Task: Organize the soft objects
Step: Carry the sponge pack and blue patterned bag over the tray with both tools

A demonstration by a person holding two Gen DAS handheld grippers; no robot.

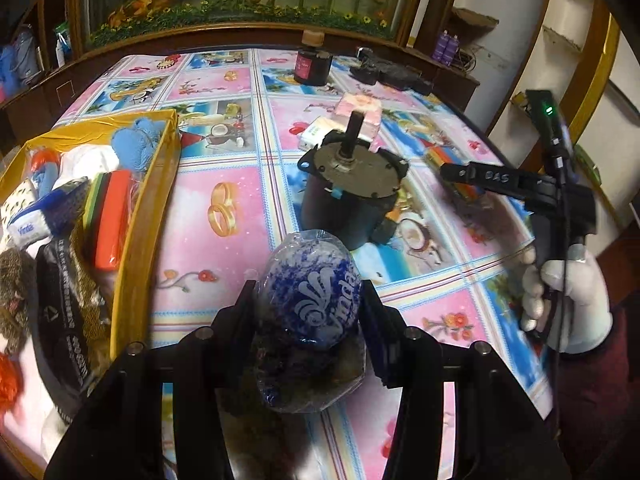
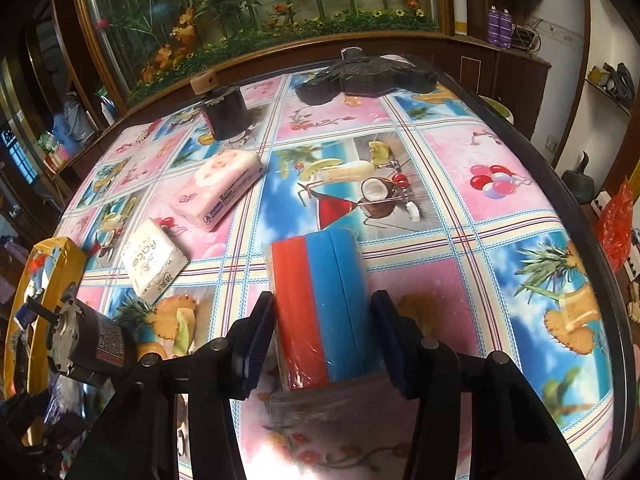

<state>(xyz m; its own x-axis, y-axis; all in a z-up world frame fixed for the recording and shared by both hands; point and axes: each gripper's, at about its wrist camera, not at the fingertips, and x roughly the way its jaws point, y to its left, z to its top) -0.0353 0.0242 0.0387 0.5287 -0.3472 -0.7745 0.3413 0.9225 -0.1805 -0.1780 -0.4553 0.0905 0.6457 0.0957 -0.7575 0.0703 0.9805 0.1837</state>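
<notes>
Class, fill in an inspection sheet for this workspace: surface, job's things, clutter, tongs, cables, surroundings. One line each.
Surface: table under a bright patterned cloth.
Job's things: blue tissue pack; red-and-blue sponge pack; pink tissue pack and white tissue pack lying loose; yellow box already part-filled with soft items.
Clutter: motor, dark jar, black tool.
Tongs: left tongs shut on the blue tissue pack; right tongs straddle the sponge pack, left pad touching, right pad just clear.
Cables: black lead down the right handle.
Surroundings: fish tank, wooden cabinets.
</notes>
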